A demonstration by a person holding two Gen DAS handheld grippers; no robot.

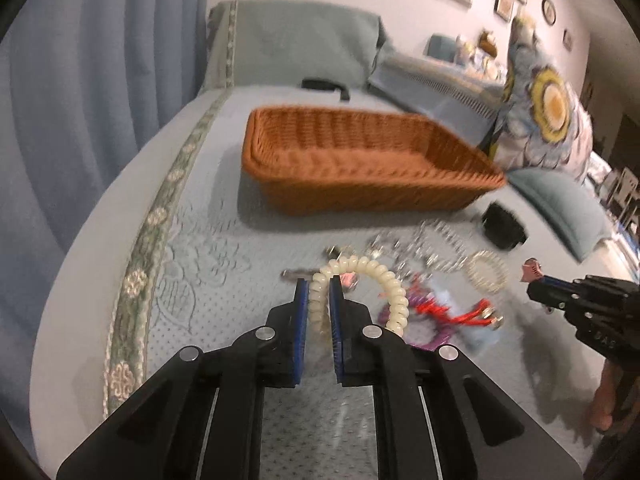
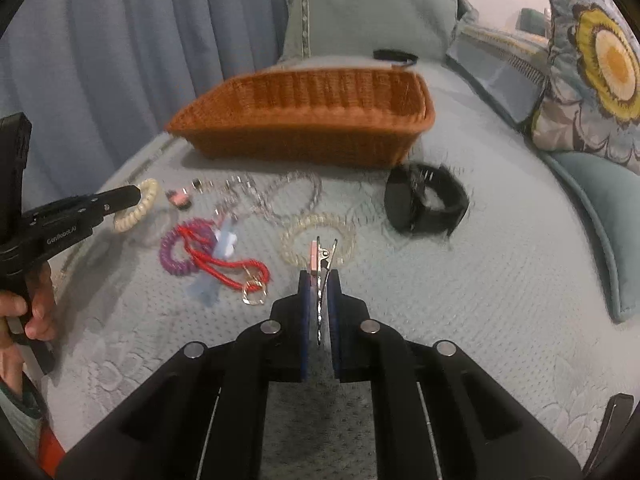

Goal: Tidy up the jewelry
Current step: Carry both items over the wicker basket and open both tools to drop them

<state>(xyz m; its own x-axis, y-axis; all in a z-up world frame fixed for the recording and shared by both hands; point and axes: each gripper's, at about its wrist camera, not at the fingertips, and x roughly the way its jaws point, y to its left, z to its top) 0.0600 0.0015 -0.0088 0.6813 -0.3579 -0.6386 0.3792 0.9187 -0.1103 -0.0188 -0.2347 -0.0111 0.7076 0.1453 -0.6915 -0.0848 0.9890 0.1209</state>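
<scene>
Far left, over the pale blue quilted bedcover [image 2: 500, 260]: left gripper [image 1: 319, 292], jaws closed on a cream spiral bracelet [image 1: 384, 280], its thick glossy coils pinched between the blue pads and arching out to the right. Same bracelet [image 2: 138, 208] seen from the right wrist camera, hanging at the black gripper tip, with a hand [image 2: 28, 312] on the handle below.

Next to the right, lying loose on the cover: a purple spiral band [image 2: 176, 248], tangled with a red cord bracelet [image 2: 224, 264] that ends in small gold rings [image 2: 254, 294]; a pale blue translucent piece across both, too blurred to name. Behind these, small clips, one pink [image 2: 178, 199], and a silver chain [image 2: 288, 196] in loose loops, blurred.

Middle: a clear, almost colourless spiral band [image 2: 294, 240], flat on the cover. In front of it, right gripper [image 2: 319, 280], jaws closed on a thin metal hair clip with a pink side [image 2: 322, 258], the clip standing on edge and sticking forward past the pads.

Behind everything: brown woven basket [image 2: 304, 120], rectangular, low walls, nothing visible inside.

Right: black watch [image 2: 424, 200] with its strap curled, near the basket corner, apart from the rest of the jewelry.
</scene>
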